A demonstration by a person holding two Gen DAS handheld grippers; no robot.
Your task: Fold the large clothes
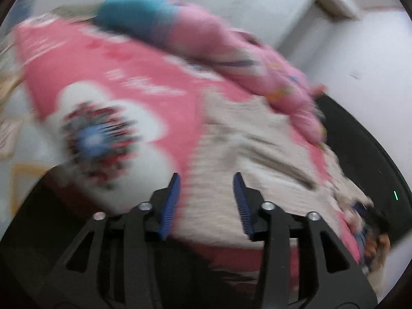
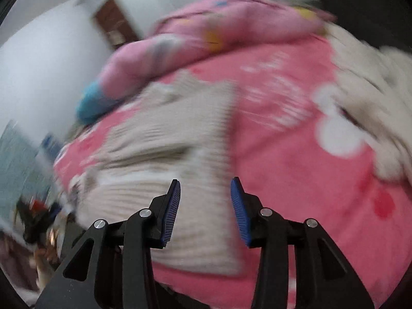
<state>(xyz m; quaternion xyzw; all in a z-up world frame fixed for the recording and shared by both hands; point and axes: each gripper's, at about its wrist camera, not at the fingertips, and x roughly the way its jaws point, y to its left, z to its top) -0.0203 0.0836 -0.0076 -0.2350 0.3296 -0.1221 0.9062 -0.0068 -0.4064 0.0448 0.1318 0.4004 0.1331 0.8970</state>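
Note:
A cream ribbed knit garment (image 1: 247, 154) lies on a pink bed cover (image 1: 103, 61) with white flower prints. Both views are blurred by motion. My left gripper (image 1: 207, 180) is open and empty, its blue fingers just above the near part of the knit. In the right wrist view the same kind of cream knit (image 2: 170, 154) lies on the pink cover (image 2: 296, 180). My right gripper (image 2: 206, 184) is open and empty above the knit's right edge. More cream cloth (image 2: 370, 82) lies at the far right.
A rolled pink quilt with a blue end (image 1: 206, 38) lies along the back of the bed, also in the right wrist view (image 2: 206, 31). White walls (image 1: 360, 46) stand behind. Dark floor (image 1: 360, 139) and small clutter (image 2: 38, 213) lie beside the bed.

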